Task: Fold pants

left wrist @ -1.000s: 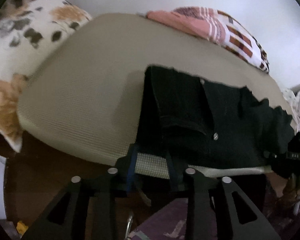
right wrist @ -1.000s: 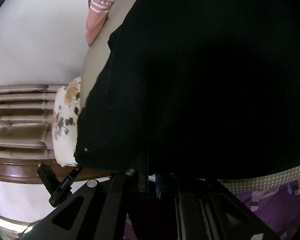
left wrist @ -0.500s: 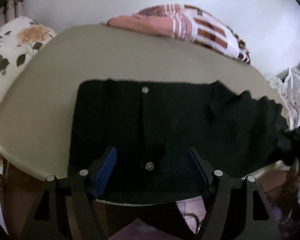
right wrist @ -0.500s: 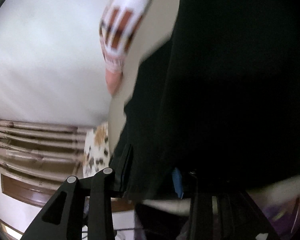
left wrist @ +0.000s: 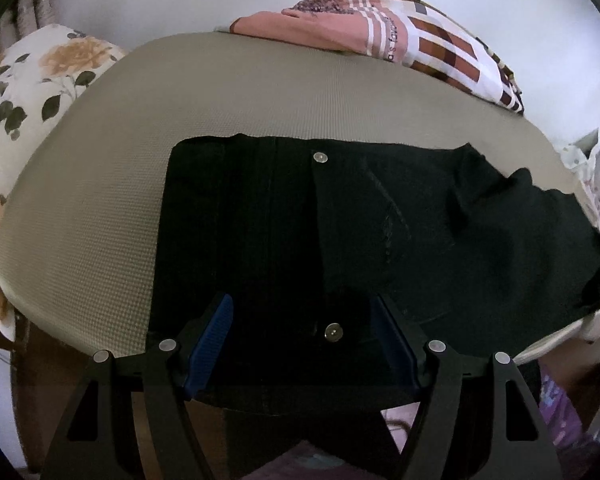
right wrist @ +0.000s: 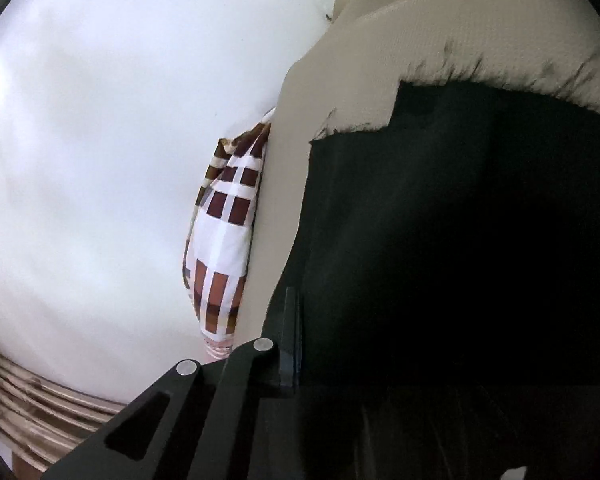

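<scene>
The black pants (left wrist: 340, 240) are lying across the lower middle of the left view, spread on a tan mattress (left wrist: 100, 200), waistband with its two metal buttons (left wrist: 333, 333) facing the camera. The left gripper (left wrist: 302, 340) is hanging over that waistband at the bottom of the frame, fingers (left wrist: 214, 336) standing wide and touching nothing. In the right view the pants (right wrist: 460, 260) are filling the right half; the right gripper (right wrist: 300, 344) has just been closing, fingers now together on the dark cloth. A checked pillow (left wrist: 440, 40) is sitting at upper right, a floral pillow (left wrist: 28, 80) at left.
</scene>
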The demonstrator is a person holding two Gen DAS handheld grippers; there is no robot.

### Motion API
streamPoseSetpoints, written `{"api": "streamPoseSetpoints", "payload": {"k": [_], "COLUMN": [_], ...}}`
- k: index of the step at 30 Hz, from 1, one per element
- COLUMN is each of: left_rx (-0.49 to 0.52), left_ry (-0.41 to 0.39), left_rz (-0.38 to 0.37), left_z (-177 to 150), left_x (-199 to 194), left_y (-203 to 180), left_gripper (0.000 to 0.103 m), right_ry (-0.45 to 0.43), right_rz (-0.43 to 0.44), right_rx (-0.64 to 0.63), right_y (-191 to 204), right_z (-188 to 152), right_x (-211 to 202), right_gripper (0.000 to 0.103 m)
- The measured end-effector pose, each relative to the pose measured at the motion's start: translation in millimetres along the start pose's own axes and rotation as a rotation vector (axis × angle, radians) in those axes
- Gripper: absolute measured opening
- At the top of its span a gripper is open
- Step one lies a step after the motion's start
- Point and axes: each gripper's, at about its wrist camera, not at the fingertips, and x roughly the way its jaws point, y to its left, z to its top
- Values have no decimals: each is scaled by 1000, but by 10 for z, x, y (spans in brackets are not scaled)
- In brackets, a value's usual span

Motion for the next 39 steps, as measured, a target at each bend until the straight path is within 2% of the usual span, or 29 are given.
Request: {"api": "streamPoseSetpoints", "payload": {"k": [2,7,10,13,16,19,21,24,27,29,32,34,38,39], "left_rx": [8,14,28,42,58,67,70,72,80,81,81,67,0,-27], "left_ry": [4,3,7,3,-1,-3,-4,-6,-10,-21,-28,-44,-168,-179], "left_rz": [5,-5,-2,6,14,21,23,22,25,25,25,18,11,12], "left_z": [-7,-13,-31,-55,-75,-83,-87,-94,-109,-119,-107,-78,30,47], "left_x": [9,-11,6,7,9,20,19,19,34,47,65,-8,-494,-588], "left_y": [-10,-33,-56,-93,-112,-125,-131,-137,-145,-143,-138,-120,135,242], "left_gripper": [72,72,72,72,72,72,72,72,72,72,72,72,72,74], "right_ry": [-7,-32,-29,-25,-18,-31,-43,-55,-47,-21,9,17,33,33], "right_rz": [-12,-43,-105,-120,-76,0,20,56,21,-39,-77,-84,-39,-19], "right_rx": [-30,-62,-56,3,15,135,180,222,157,94,41,27,49,56], "right_y": [32,-185,-327,-615,-669,-866,-904,-983,-905,-817,-771,-743,-718,-714], "right_z": [-55,95,36,58,85,147,137,136,113,77,24,59,70,64], "right_x": [-182,-789,-762,-833,-904,-1033,-1023,-1173,-1239,-1165,-1029,-1020,-1026,-1030], "right_gripper": [5,5,5,2,2,2,9,11,11,7,4,4,11,16]}}
